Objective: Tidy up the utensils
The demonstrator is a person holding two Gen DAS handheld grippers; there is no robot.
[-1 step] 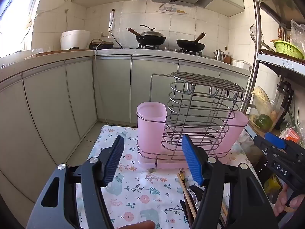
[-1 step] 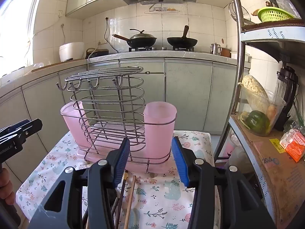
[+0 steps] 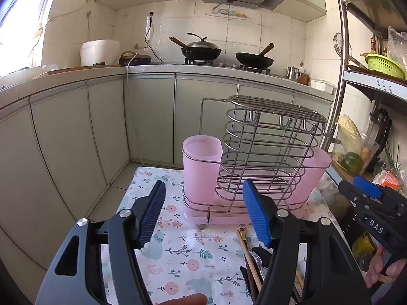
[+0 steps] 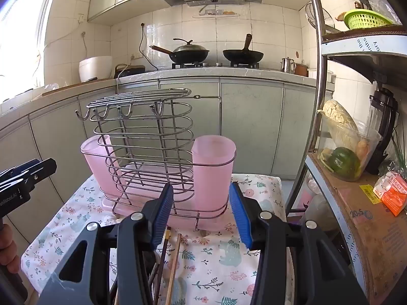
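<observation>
"DAS" reads on the right hand-held gripper (image 3: 374, 198). Both it and the left hand-held gripper (image 3: 203, 213) stand apart, empty. The chopsticks (image 4: 175, 261) lie at the table's (image 4: 223, 272) near edge, long axis toward the pink-cupped wire rack (image 4: 152, 157) mid-table.

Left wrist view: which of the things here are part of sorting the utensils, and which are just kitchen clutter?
For the job:
- chopsticks
- spoon
- wire rack
- pink cups in the rack
- left gripper, right gripper, both open

Just about:
- two woks
- rice cooker
- green basket
</observation>
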